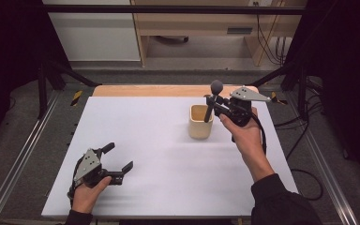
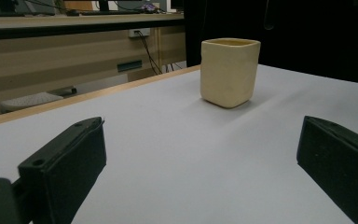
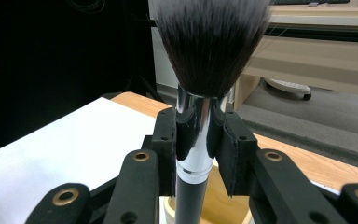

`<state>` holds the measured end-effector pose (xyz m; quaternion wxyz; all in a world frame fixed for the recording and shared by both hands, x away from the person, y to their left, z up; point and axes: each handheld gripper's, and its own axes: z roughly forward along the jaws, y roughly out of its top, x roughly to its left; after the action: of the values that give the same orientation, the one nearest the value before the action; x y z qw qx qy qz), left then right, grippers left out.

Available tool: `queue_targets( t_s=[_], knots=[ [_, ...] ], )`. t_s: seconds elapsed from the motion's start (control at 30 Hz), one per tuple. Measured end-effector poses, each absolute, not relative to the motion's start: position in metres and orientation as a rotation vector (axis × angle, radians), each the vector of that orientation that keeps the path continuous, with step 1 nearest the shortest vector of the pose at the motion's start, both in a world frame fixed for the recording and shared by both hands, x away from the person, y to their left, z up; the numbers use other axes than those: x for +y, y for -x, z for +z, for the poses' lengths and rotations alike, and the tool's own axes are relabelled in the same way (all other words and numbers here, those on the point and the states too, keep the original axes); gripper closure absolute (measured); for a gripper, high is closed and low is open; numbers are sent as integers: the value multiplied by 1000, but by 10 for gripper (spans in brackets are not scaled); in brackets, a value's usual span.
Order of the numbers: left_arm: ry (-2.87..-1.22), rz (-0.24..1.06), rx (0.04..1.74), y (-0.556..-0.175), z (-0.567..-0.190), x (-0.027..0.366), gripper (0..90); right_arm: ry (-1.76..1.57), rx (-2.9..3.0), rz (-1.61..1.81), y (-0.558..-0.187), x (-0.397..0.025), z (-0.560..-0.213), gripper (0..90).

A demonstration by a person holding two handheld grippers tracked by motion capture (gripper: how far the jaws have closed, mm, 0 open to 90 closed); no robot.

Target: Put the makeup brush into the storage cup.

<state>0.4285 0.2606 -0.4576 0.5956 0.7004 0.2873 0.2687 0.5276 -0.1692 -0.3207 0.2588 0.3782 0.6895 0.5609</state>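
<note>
Grippers, 2, each held in one hand of a person, over one table with a white top and a wooden far edge

Item 1, left gripper: held low over the near left part of the table. Its two black fingers stand wide apart with nothing between them; bare white table shows in the gap. In the left gripper view the cup stands ahead of the fingers, beyond their tips and slightly toward the right-hand one, well apart from both.

Item 2, cup: count 1. Cream, squarish with rounded corners, upright on the table, open at the top. Directly below the right gripper's fingers; well apart from the left gripper's.

Item 3, brush: count 1. Makeup brush with a dark, rounded bristle head, a shiny chrome ferrule and a black handle. Held upright, head above the fingers, handle running down below them into the mouth of the cup.

Item 4, right gripper: held above and just right of the cup. Its two fingers are clamped on the brush, one on each side of the chrome ferrule just under the bristles
</note>
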Motion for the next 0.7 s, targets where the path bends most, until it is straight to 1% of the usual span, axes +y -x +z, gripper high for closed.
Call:
queue_targets(
  t_s=[0.7],
  knots=[
    [-1619, 624, 658, -429, -457, 260, 11, -1045, 1820, 1515, -537, -171, -318, 705]
  ],
)
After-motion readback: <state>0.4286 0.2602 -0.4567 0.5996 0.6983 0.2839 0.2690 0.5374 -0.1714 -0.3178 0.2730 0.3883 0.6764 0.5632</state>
